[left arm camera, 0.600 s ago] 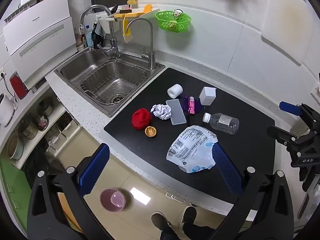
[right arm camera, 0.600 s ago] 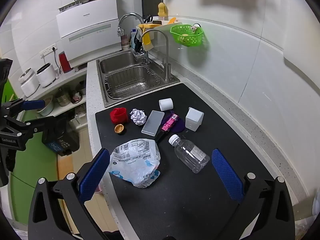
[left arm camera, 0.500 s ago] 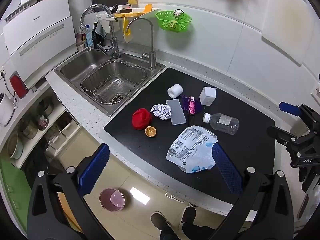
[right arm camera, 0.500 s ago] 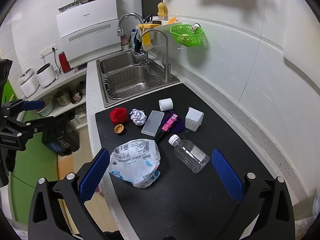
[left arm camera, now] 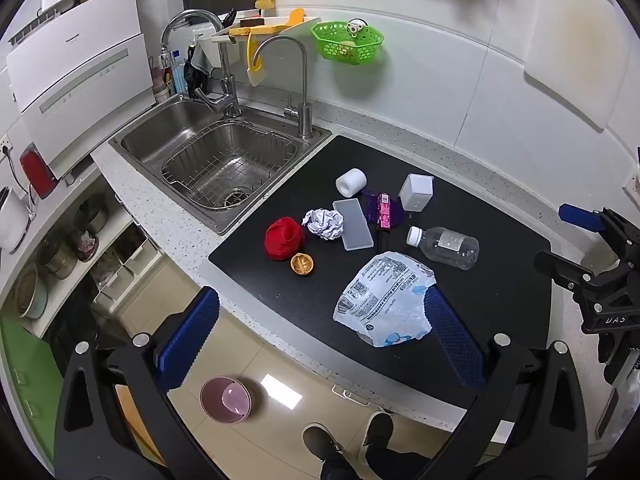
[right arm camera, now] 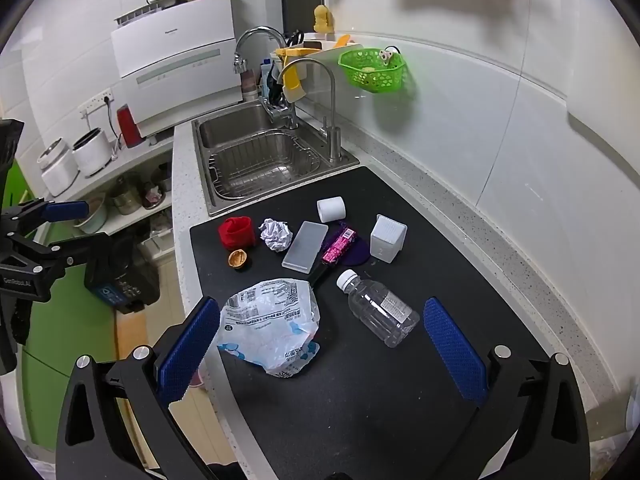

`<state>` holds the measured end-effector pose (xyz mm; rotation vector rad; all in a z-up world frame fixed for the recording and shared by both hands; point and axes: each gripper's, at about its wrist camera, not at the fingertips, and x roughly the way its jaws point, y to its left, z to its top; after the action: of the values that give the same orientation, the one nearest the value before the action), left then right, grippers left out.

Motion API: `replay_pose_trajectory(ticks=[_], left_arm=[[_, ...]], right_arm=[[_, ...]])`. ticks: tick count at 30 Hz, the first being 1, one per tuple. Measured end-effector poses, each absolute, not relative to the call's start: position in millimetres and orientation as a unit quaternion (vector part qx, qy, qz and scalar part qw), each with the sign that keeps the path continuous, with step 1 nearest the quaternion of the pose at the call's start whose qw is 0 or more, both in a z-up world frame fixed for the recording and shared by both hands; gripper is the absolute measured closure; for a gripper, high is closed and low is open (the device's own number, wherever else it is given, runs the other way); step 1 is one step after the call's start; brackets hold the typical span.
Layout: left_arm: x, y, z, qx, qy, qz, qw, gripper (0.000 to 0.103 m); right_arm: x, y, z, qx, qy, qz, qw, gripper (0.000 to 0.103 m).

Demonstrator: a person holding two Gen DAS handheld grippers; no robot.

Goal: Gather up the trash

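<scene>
Claws, left (left arm camera: 320,328) and right (right arm camera: 320,332), both hang wide and empty above the black mat (right arm camera: 400,400) on the table, so I'd pinch the crinkly plastic bag (right arm camera: 272,324) at a bunched fold first, then the crumpled paper ball (right arm camera: 276,234) and slick, rolly clear bottle (right arm camera: 380,312).

The black frame of the right gripper (left arm camera: 612,312), seen at the right edge of the left wrist view, carries the white letters "DAS". The white dishwasher (right arm camera: 176,56) beside the sink has a small brand word, too small to read. The plastic bag (right arm camera: 272,324) near the counter's front edge has dense print, unreadable.
</scene>
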<state>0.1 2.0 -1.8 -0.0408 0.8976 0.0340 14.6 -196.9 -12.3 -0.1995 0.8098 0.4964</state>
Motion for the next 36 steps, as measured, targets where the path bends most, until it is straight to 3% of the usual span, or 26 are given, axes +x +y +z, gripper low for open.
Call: replay_pose_trajectory(ticks=[36], left_arm=[[4.1,0.6,-2.0,-0.018,0.433,0.017,0.901,0.003]], right_arm=[[14.0,-197.2,-12.5,-0.096,0.389,0.240,0.884,0.005]])
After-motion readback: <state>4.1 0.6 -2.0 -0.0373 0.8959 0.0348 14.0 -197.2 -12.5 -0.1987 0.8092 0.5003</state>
